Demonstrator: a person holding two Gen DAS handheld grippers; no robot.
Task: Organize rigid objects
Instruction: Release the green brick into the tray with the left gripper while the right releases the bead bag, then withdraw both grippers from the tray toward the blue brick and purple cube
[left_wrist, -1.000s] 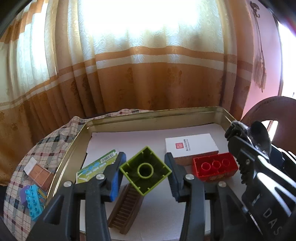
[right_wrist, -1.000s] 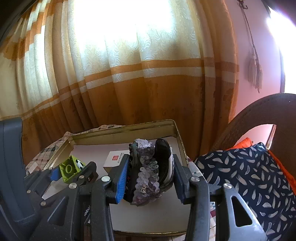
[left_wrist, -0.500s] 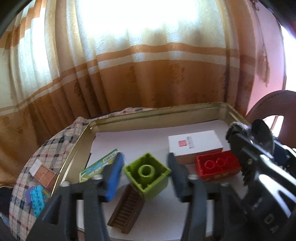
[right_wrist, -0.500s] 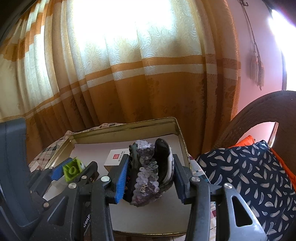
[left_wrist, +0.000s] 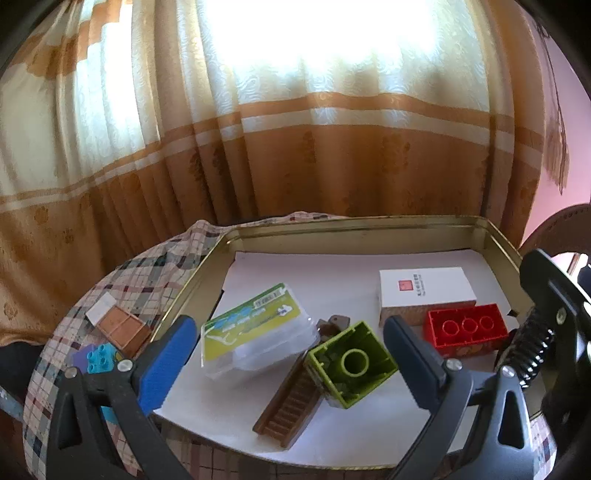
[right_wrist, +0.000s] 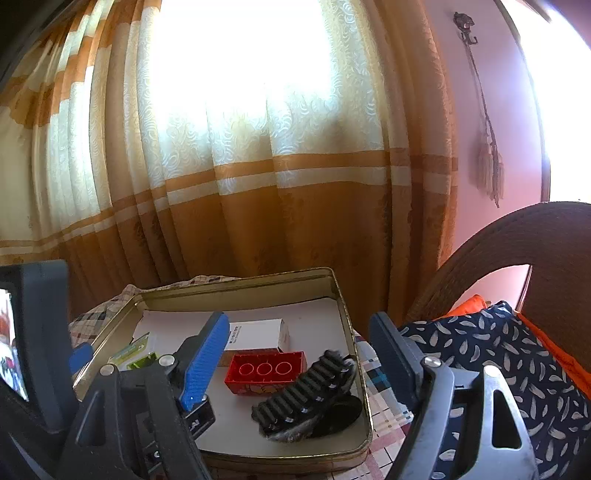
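A gold-rimmed tin tray (left_wrist: 354, 229) (right_wrist: 343, 314) lined with white paper holds the objects. The green brick (left_wrist: 351, 363) (right_wrist: 142, 363) rests hollow side up on a brown stair piece (left_wrist: 291, 402). My left gripper (left_wrist: 290, 360) is still opening, its jaws wide on either side of the brick and its pads clear of it. The black sequinned hair clip (right_wrist: 310, 398) lies in the tray's near right corner. My right gripper (right_wrist: 299, 360) is still opening above it, touching nothing. A red brick (left_wrist: 467, 328) (right_wrist: 266, 371) lies in front of a white box (left_wrist: 424, 291) (right_wrist: 256, 334).
A clear plastic case with a green label (left_wrist: 255, 328) lies left of the green brick. On the checked cloth left of the tray sit a brown tile (left_wrist: 122, 325) and a cyan brick (left_wrist: 99, 356). A feather-print cushion (right_wrist: 498, 362) and a wicker chair (right_wrist: 517, 236) stand to the right.
The left jaws spread and let go of the green brick, which now rests on the stair piece. The right jaws spread and released the hair clip, which dropped into the tray.
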